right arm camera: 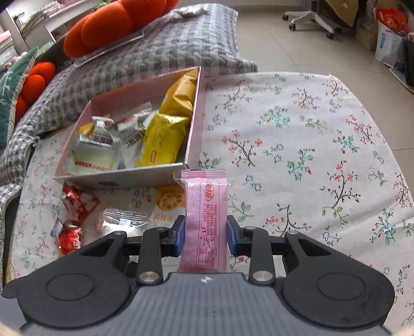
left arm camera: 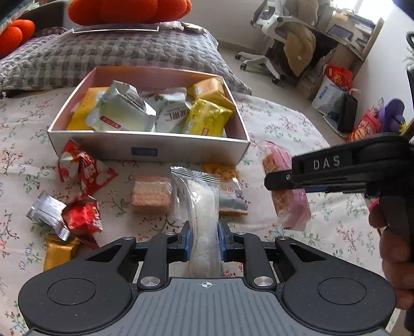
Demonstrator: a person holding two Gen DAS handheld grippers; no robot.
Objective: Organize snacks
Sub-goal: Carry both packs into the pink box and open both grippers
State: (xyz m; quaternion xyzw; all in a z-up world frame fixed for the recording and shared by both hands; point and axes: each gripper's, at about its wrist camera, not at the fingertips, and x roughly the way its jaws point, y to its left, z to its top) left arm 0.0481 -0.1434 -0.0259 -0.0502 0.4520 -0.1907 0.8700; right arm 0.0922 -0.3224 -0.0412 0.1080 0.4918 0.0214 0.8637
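Observation:
My left gripper [left arm camera: 204, 243] is shut on a clear-wrapped white snack bar [left arm camera: 203, 204], which stands up between the blue pads. My right gripper [right arm camera: 205, 236] is shut on a pink-wrapped snack bar [right arm camera: 207, 219]; from the left wrist view that same gripper [left arm camera: 282, 184] pinches the pink bar [left arm camera: 292, 206] above the bed. The open box [left arm camera: 145, 150] ahead holds several yellow and white snack packs. Loose snacks lie in front of it: red wrappers [left arm camera: 82, 175], a pinkish crisp square [left arm camera: 151, 193], a lotus-root chip pack [left arm camera: 230, 191], a silver pack [left arm camera: 47, 214] and a gold one [left arm camera: 59, 254].
Everything lies on a floral bedspread [right arm camera: 297, 155]. A grey checked pillow [left arm camera: 116, 51] with orange cushions [left arm camera: 129, 10] sits behind the box. A hand [left arm camera: 396, 253] holds the right gripper's grip. Off the bed stand an office chair [left arm camera: 274, 38], a desk and bags on the floor.

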